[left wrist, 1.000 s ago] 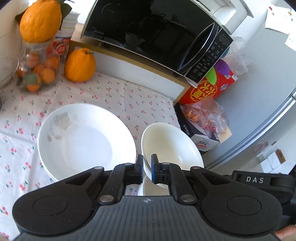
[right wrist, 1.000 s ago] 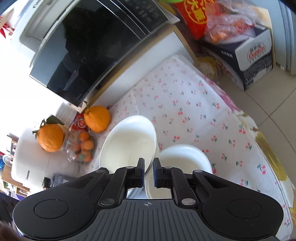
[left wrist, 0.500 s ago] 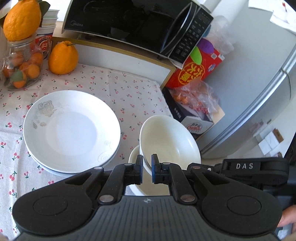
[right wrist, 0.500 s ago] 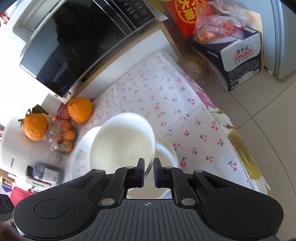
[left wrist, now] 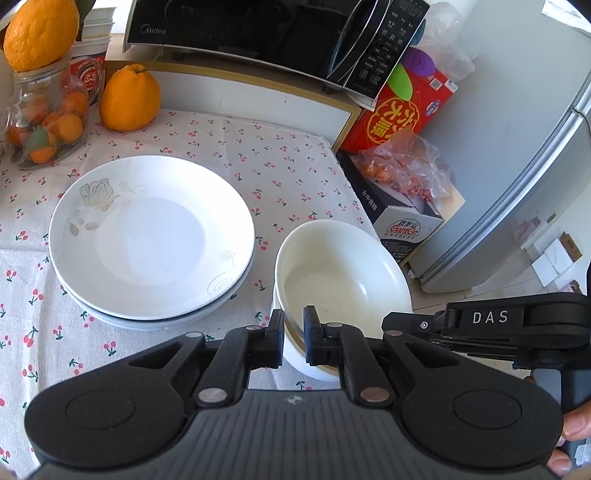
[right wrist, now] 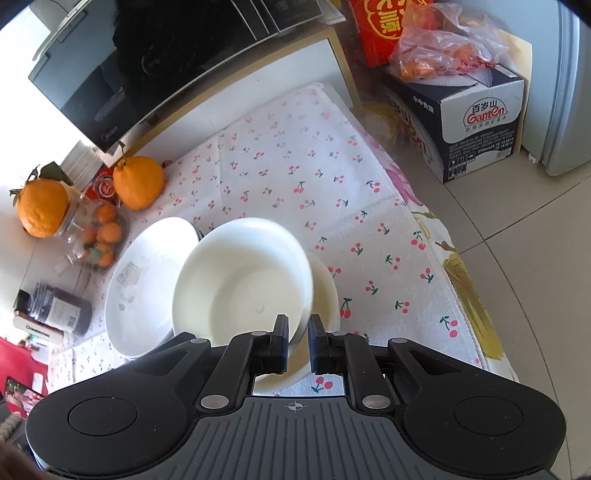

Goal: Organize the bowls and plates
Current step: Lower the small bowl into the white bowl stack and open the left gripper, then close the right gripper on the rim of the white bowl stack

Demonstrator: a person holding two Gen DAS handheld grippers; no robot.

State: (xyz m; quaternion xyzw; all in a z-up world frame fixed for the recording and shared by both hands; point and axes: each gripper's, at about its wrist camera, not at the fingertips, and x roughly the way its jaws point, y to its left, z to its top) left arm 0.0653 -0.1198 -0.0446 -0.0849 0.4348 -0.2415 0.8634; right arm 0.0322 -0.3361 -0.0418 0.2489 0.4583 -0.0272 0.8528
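**A:** What are the grippers doing?

**B:** The left gripper (left wrist: 293,339) has its two black fingers nearly together, pinching the near rim of a white bowl (left wrist: 343,280). The right gripper (right wrist: 298,345) pinches the same bowl's rim (right wrist: 243,284) from the other side, fingers equally narrow. The bowl tilts and sits partly inside a second white bowl (right wrist: 327,291) standing on the cloth beneath it.

**A:** How are the tools posed?

**B:** Both point forward and downward over the table. In the left view, the right tool's black handle, marked DAS, lies level at the right, with fingertips of a hand (left wrist: 569,443) at the frame's lower right corner.

**A:** How much room is around them?

**B:** Just left of the bowls stands a stack of wide white plates (left wrist: 151,236), the top one printed with a pale flower. The bowls sit near the table's right edge; beyond it is tiled floor (right wrist: 517,258). Open cloth lies behind the bowls, up to a white shelf carrying a black microwave (left wrist: 277,33).

**A:** And textures?

**B:** Glossy smooth ceramic, a soft white tablecloth (left wrist: 258,155) with small cherries, one bumpy orange (left wrist: 129,98), and a clear jar of small oranges (left wrist: 48,114).
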